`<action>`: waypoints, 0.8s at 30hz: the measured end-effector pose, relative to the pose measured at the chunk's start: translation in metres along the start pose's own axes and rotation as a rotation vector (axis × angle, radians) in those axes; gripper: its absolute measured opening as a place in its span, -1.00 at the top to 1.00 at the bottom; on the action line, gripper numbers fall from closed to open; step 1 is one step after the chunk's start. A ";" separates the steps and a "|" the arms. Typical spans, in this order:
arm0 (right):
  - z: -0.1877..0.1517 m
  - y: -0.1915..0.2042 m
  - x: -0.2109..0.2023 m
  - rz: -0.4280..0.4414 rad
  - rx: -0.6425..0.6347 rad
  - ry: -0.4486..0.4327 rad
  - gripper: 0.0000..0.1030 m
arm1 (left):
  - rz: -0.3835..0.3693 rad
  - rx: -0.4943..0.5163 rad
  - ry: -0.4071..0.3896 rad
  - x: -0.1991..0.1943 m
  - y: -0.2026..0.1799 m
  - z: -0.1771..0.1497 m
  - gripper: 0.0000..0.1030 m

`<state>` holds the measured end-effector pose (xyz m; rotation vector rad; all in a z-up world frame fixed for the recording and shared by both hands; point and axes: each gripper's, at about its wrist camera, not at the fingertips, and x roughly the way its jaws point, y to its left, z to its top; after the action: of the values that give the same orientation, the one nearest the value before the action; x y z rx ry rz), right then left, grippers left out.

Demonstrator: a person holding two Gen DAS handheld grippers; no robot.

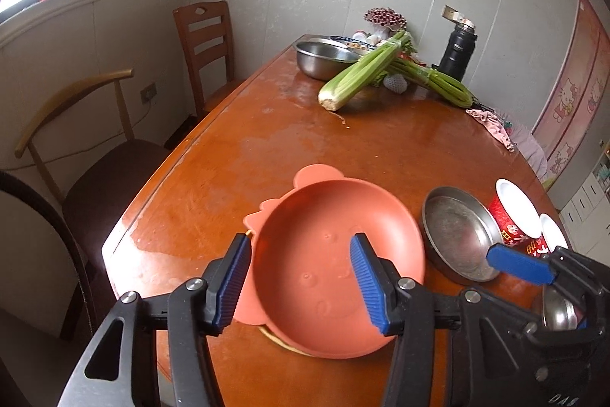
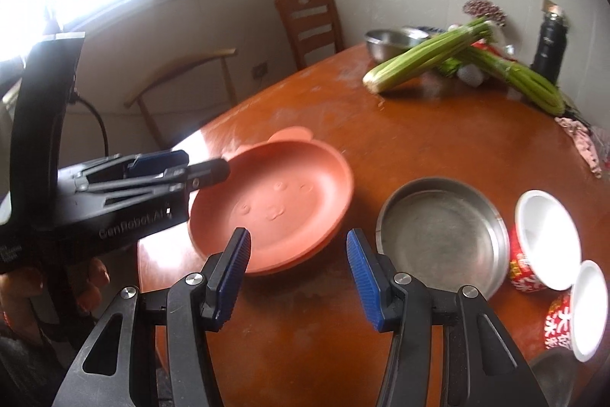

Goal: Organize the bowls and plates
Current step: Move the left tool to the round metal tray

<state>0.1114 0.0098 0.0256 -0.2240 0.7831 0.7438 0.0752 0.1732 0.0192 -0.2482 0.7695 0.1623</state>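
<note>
A salmon-pink bear-face plate (image 1: 331, 266) (image 2: 278, 201) lies on the wooden table near its front edge, on top of another plate whose yellowish rim shows beneath. My left gripper (image 1: 301, 277) is open, its fingers straddling the plate's left rim; in the right wrist view it (image 2: 183, 166) reaches in from the left. A shallow steel dish (image 1: 457, 235) (image 2: 442, 235) sits just right of the plate. My right gripper (image 2: 297, 277) is open and empty, above bare table between the plate and the dish. Two red paper bowls (image 2: 545, 243) lie tipped at the right.
At the far end of the table (image 1: 236, 155) are steel bowls (image 1: 324, 58), celery bunches (image 1: 366, 71), a black flask (image 1: 457, 50) and a pink cloth (image 1: 492, 124). Two chairs (image 1: 206, 41) stand along the left side by the window wall.
</note>
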 end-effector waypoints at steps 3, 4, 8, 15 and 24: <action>-0.001 -0.011 -0.009 -0.017 0.028 -0.016 -0.06 | -0.014 0.023 -0.003 -0.002 -0.013 0.001 -0.05; -0.001 -0.014 -0.012 -0.022 0.036 -0.018 -0.06 | -0.018 0.031 -0.004 -0.003 -0.017 0.002 -0.06; -0.004 -0.029 -0.022 -0.040 0.080 -0.027 -0.06 | -0.029 0.077 -0.020 -0.006 -0.035 0.007 -0.06; -0.014 -0.061 -0.038 -0.064 0.168 -0.026 -0.06 | -0.054 0.163 -0.015 -0.002 -0.072 0.021 -0.06; -0.022 -0.106 -0.041 -0.106 0.274 0.024 -0.06 | -0.116 0.236 0.058 0.026 -0.112 0.038 -0.07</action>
<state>0.1521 -0.0987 0.0306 -0.0267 0.8796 0.5273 0.1453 0.0778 0.0458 -0.0729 0.8216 -0.0454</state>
